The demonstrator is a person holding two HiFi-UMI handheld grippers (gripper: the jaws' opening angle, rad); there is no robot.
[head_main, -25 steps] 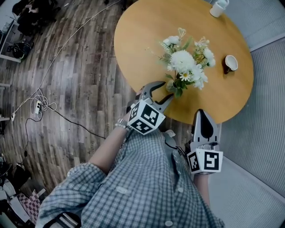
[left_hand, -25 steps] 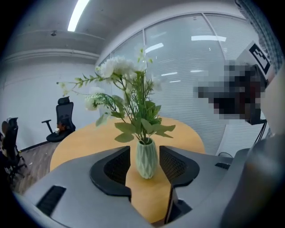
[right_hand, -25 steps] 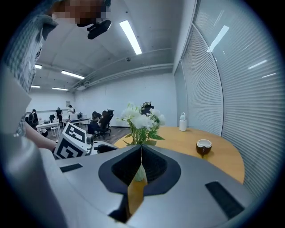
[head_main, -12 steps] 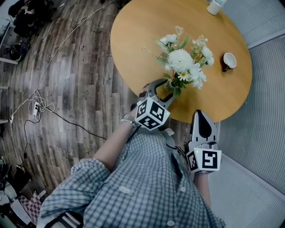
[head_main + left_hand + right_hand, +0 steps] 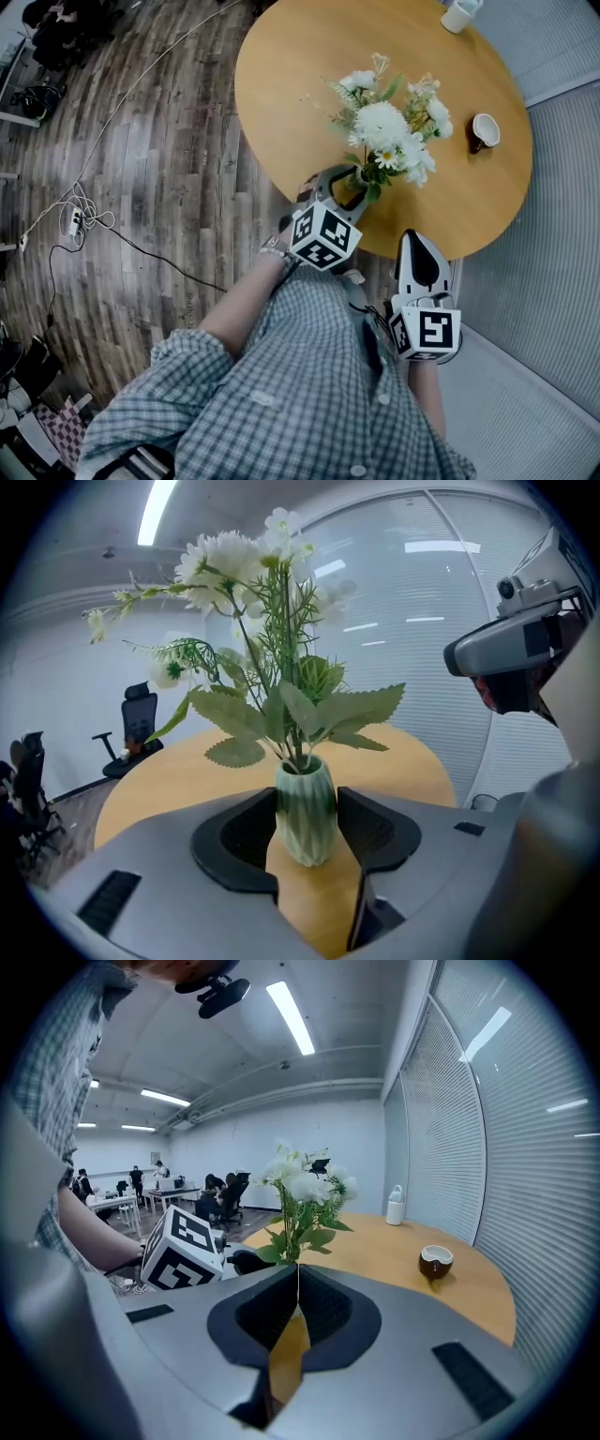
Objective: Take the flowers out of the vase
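Observation:
White flowers with green leaves [image 5: 386, 127] [image 5: 253, 564] [image 5: 300, 1185] stand upright in a small ribbed green vase [image 5: 306, 808] near the front edge of the round wooden table [image 5: 300, 84]. My left gripper [image 5: 349, 180] [image 5: 307, 829] has its jaws on either side of the vase. They are closing, and both pads look to touch the vase's sides. In the head view, foliage hides most of the vase. My right gripper [image 5: 419, 239] [image 5: 298, 1279] is shut with nothing in it. It hangs off the table's front edge, to the right of the vase, pointing at the flowers.
A brown cup with a white inside [image 5: 485, 131] [image 5: 436, 1260] sits on the table's right side. A white jug [image 5: 459, 14] [image 5: 395, 1206] stands at its far edge. Cables and a power strip [image 5: 80, 220] lie on the wood floor at left. Office chairs [image 5: 136, 728] stand beyond the table.
My left gripper has moved forward until its jaws are on either side of the vase. My right gripper has sunk a little by the table edge.

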